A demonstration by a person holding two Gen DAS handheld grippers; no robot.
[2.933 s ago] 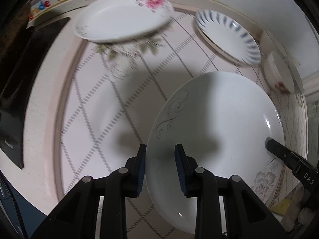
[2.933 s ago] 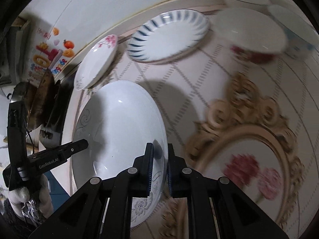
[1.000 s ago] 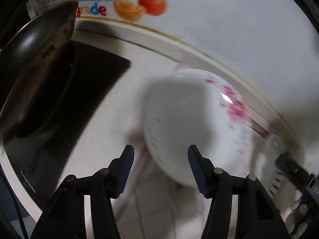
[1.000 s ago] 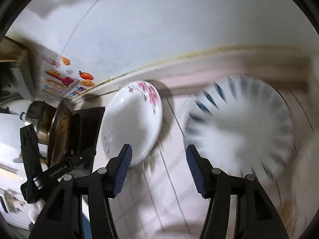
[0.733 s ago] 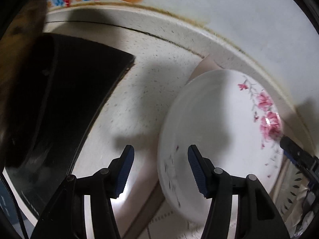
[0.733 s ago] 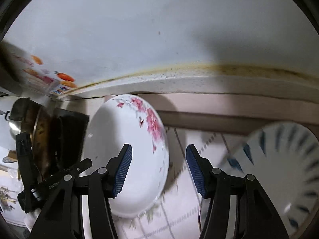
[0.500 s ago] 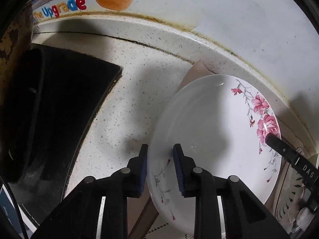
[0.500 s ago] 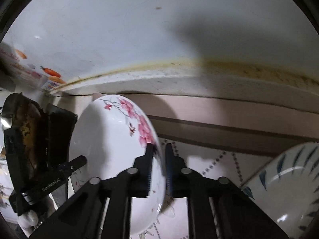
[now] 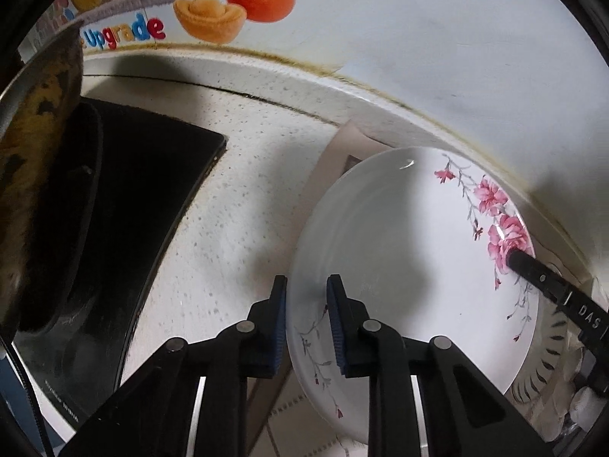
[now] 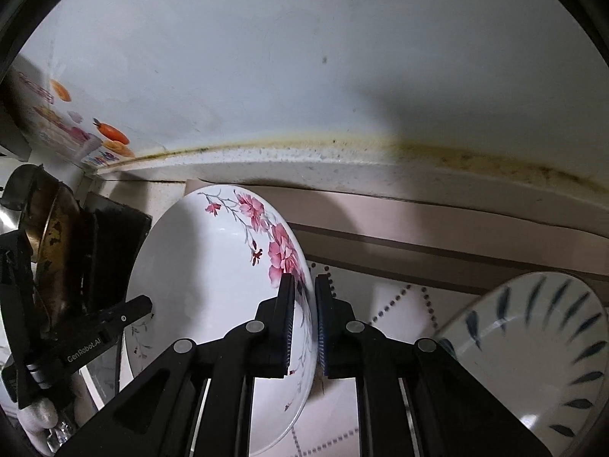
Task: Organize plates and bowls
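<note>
A white plate with pink flowers (image 9: 411,266) is held by both grippers at opposite rims. My left gripper (image 9: 306,320) is shut on its near left rim. My right gripper (image 10: 304,316) is shut on the flowered rim of the same plate (image 10: 213,266). The plate looks lifted and tilted above the patterned mat (image 10: 399,301). The right gripper's finger shows in the left wrist view (image 9: 540,278), and the left gripper's finger shows in the right wrist view (image 10: 114,323). A white plate with blue dashes (image 10: 533,358) lies at the right on the mat.
A black stove top (image 9: 125,205) with a dark worn pan (image 9: 34,144) stands at the left. The speckled counter (image 9: 243,175) runs to the wall (image 10: 304,57), which carries a fruit sticker (image 9: 228,3).
Both grippers left the large white plate, moved to the flowered plate at the back left, and closed on its opposite rims. The plate now looks raised and tilted.
</note>
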